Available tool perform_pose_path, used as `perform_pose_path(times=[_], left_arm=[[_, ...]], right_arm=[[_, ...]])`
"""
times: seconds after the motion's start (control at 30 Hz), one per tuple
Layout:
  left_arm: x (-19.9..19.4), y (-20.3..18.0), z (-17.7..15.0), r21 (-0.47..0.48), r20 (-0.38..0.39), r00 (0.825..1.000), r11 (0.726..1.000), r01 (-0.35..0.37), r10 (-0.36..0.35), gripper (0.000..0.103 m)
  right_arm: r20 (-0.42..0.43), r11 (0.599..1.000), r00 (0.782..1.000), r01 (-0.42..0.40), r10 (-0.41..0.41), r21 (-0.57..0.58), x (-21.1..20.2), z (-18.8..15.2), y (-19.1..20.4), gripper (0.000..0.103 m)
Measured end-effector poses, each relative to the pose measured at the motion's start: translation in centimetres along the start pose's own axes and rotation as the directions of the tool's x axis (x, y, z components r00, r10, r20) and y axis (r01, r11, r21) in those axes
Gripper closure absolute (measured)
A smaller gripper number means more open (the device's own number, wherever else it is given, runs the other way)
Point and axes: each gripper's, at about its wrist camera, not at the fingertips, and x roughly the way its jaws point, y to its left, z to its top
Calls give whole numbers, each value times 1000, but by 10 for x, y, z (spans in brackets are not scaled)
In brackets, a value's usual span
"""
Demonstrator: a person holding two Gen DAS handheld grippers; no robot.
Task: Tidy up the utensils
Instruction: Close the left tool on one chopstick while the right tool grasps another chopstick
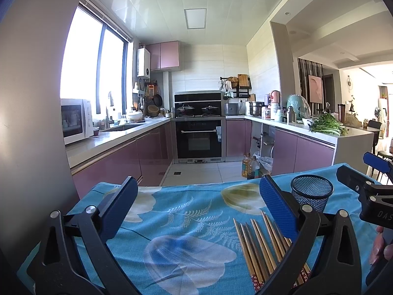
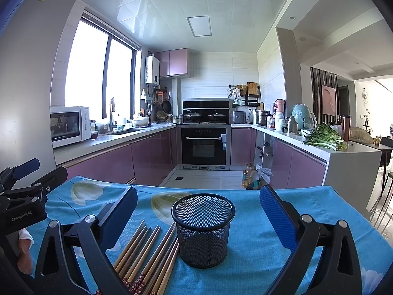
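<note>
Several wooden chopsticks (image 1: 260, 245) (image 2: 147, 253) lie side by side on the blue floral tablecloth (image 1: 186, 211) (image 2: 253, 253). A black mesh cup (image 2: 203, 231) (image 1: 312, 194) stands upright and empty just right of them. My left gripper (image 1: 199, 206) hangs open above the cloth, its right finger over the chopsticks. My right gripper (image 2: 199, 213) is open too, with the mesh cup between its fingers and untouched. Each gripper shows at the edge of the other's view: the right gripper (image 1: 375, 172), the left gripper (image 2: 27, 177).
The table's far edge drops to a tiled kitchen floor where oil bottles (image 1: 249, 166) stand. Purple cabinets, an oven (image 2: 203, 145) and a microwave (image 1: 76, 120) line the room. Greens (image 2: 324, 137) lie on the right counter. A hand (image 2: 24, 253) shows at lower left.
</note>
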Motion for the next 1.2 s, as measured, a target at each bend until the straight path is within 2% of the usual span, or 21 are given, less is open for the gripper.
perform_pose_path(times=[0.23, 0.5, 0.6, 0.67, 0.77, 0.8, 0.9, 0.97, 1.03, 1.13, 1.2], left_arm=[[1, -1, 1, 1, -3, 1000, 1000, 1, -1, 5], [8, -5, -1, 20, -41, 999, 1000, 25, -24, 5], [17, -6, -5, 38, -113, 991, 996, 75, -70, 5], [28, -9, -9, 55, -181, 979, 993, 105, -93, 5], [44, -14, -19, 84, -276, 953, 985, 151, -122, 5], [49, -15, -23, 88, -305, 944, 983, 163, -129, 5], [64, -19, -34, 100, -381, 912, 974, 203, -151, 6], [74, -21, -41, 97, -431, 886, 967, 236, -173, 10], [85, -24, -49, 92, -486, 854, 960, 263, -187, 19], [101, -29, -61, 93, -563, 803, 951, 296, -194, 28], [108, -33, -68, 99, -597, 778, 944, 315, -197, 31]], right_arm=[[-1, 1000, 1000, -1, 1, 1, 0, 0, 0, 6], [-31, 1000, 999, -25, 25, 6, 2, -1, 0, 6], [-92, 998, 993, -70, 69, 1, 6, -4, 1, 6], [-156, 992, 980, -123, 122, 1, 12, -10, 3, 6], [-272, 985, 948, -173, 163, -11, 21, -24, 9, 9], [-302, 983, 938, -184, 170, -16, 24, -29, 11, 16], [-424, 978, 885, -208, 194, 13, 41, -47, 13, 32], [-493, 978, 848, -205, 197, 39, 54, -57, 13, 44], [-543, 977, 814, -200, 206, 70, 64, -66, 11, 52], [-577, 975, 787, -201, 216, 90, 71, -73, 12, 60], [-589, 974, 778, -206, 220, 93, 73, -75, 14, 64]])
